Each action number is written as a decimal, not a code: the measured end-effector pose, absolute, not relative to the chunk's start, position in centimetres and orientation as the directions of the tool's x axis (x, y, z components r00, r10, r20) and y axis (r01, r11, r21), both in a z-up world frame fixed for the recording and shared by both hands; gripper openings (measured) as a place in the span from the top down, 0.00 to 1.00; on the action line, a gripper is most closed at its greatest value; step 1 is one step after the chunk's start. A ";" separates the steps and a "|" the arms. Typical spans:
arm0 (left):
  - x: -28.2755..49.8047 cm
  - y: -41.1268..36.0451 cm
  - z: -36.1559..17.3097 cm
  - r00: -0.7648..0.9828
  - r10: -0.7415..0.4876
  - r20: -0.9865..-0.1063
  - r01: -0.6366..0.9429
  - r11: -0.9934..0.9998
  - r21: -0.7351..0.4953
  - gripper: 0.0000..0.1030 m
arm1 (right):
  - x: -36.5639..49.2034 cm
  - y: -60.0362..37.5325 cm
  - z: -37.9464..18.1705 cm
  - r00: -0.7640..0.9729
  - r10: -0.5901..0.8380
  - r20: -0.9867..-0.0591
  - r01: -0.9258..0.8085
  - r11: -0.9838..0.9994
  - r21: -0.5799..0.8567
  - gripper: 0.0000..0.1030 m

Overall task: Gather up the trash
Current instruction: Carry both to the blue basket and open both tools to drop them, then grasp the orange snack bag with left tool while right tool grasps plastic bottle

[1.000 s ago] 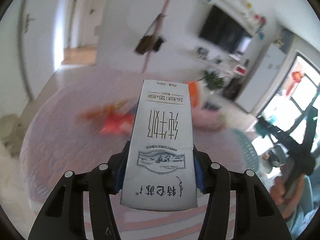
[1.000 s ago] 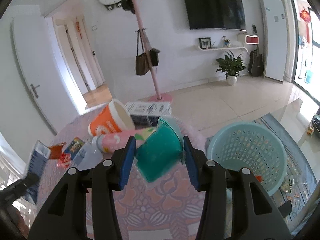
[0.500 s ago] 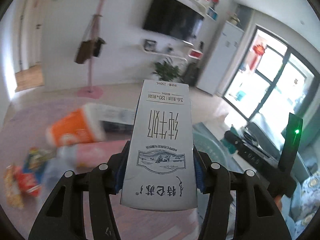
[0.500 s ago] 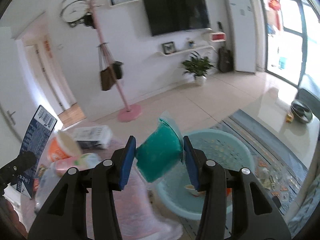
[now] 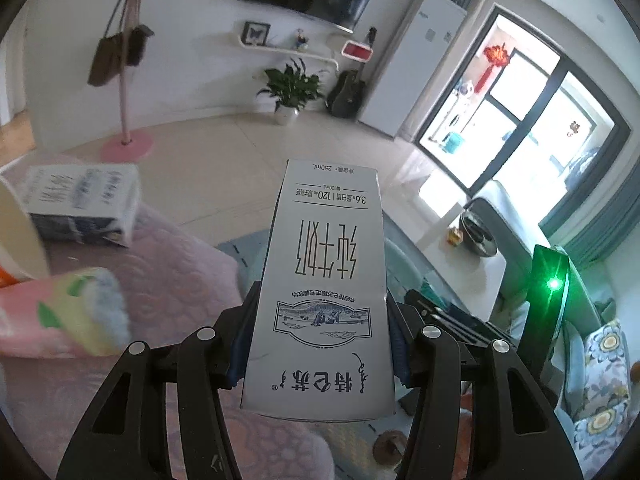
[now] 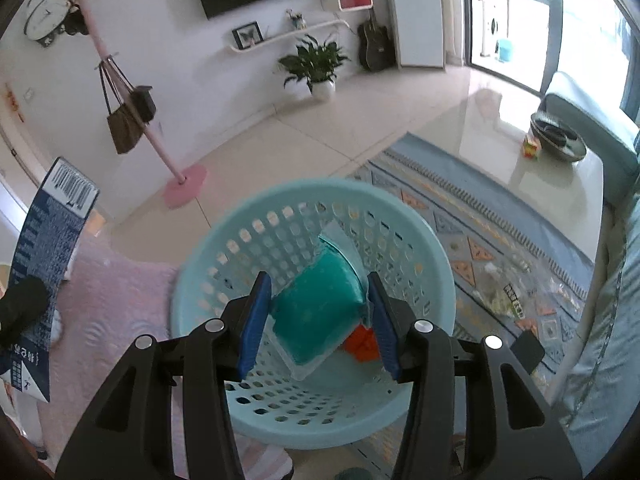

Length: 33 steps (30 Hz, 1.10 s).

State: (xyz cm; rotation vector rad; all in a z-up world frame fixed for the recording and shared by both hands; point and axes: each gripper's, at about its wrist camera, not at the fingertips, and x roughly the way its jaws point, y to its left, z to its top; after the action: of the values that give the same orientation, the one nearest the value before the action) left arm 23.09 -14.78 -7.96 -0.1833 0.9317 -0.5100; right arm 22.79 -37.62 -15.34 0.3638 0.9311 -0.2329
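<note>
My left gripper (image 5: 320,344) is shut on a white milk carton (image 5: 326,248), held upright with its print upside down. The same carton (image 6: 44,264) shows at the left edge of the right wrist view. My right gripper (image 6: 318,312) hangs over the light blue basket (image 6: 224,248) with a teal pouch (image 6: 316,320) between its blue pads (image 6: 256,316). Its jaws are opening, and the pouch still sits against both pads. An orange piece of trash (image 6: 362,344) lies at the bottom of the basket.
On the pink tablecloth (image 5: 180,280) lie a second carton (image 5: 80,204), a paper cup (image 5: 16,236) and a pink bottle (image 5: 60,312). The basket stands on a patterned rug (image 6: 480,248) beside a glass coffee table (image 6: 520,168). A pink coat stand (image 6: 132,92) stands behind.
Both grippers swung right from the table toward the basket and dipped. The right gripper with the teal pouch now sits over the basket's mouth. The carton stays gripped.
</note>
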 end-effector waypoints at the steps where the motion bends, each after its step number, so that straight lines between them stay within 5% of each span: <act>1: 23.3 -15.2 -8.3 0.479 -0.501 -0.721 0.344 0.863 -0.371 0.49 | 22.8 -37.8 -15.7 0.571 -0.039 -0.820 0.353 0.913 0.202 0.54; 9: 22.9 -15.4 -8.2 0.496 -0.503 -0.708 0.378 0.859 -0.346 0.26 | 22.1 -38.6 -15.2 0.589 -0.040 -0.807 0.358 0.908 0.217 0.40; 24: 16.1 -8.0 -1.3 0.656 -0.480 -0.582 0.351 0.877 -0.328 0.25 | 18.4 -30.9 -6.3 0.736 0.026 -0.677 0.149 0.969 0.198 0.40; 33: 10.3 2.3 2.6 0.800 -0.331 -0.500 0.190 0.931 -0.311 0.23 | 15.8 -20.9 -1.8 0.782 0.194 -0.592 -0.092 0.976 0.197 0.40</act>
State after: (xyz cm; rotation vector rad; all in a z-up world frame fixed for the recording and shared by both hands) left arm 10.29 2.25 2.55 -0.2518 0.5793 -0.2826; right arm 15.78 -20.86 -1.83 0.1611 0.6555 0.1553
